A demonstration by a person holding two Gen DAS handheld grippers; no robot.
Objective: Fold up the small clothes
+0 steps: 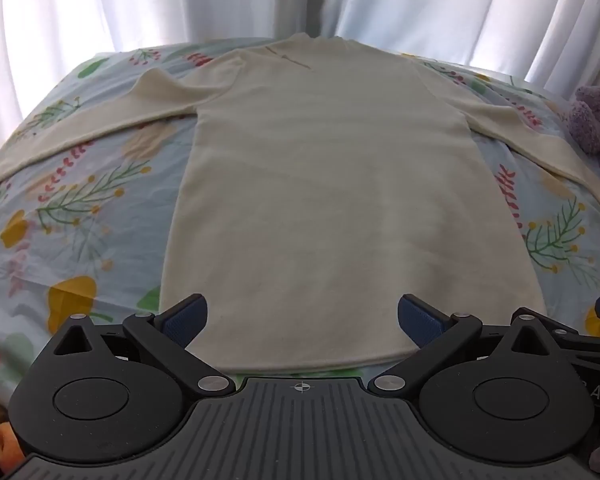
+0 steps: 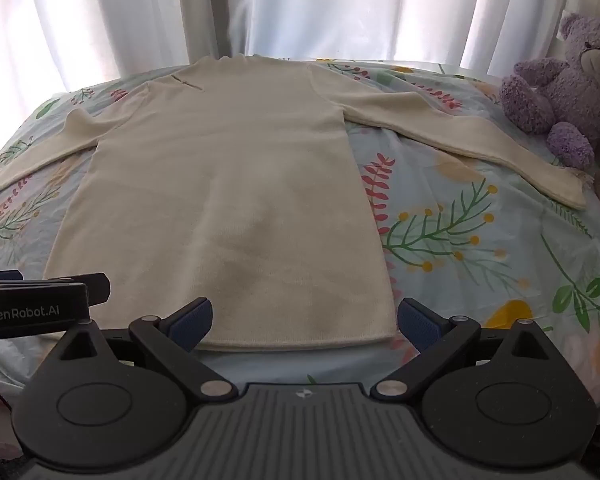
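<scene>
Both grippers spread wide above the hem of a flat cream sweater

Left gripper (image 1: 302,320) and right gripper (image 2: 305,322) hang at 6 o'clock, jaws apart, gripping nothing; the cream sweater (image 1: 320,184) lies spread on the floral sheet (image 1: 80,216), sleeves out to 9 and 3 o'clock, a purple teddy bear (image 2: 564,92) at 2 o'clock, white curtains (image 2: 300,8) at 12

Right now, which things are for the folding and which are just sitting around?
For the folding:
- cream sweater, spread flat, sleeves out
- left gripper, open
- right gripper, open

Just sitting around:
- purple teddy bear, beside the right sleeve
- flowery bedsheet under the sweater
- white curtain behind
</scene>
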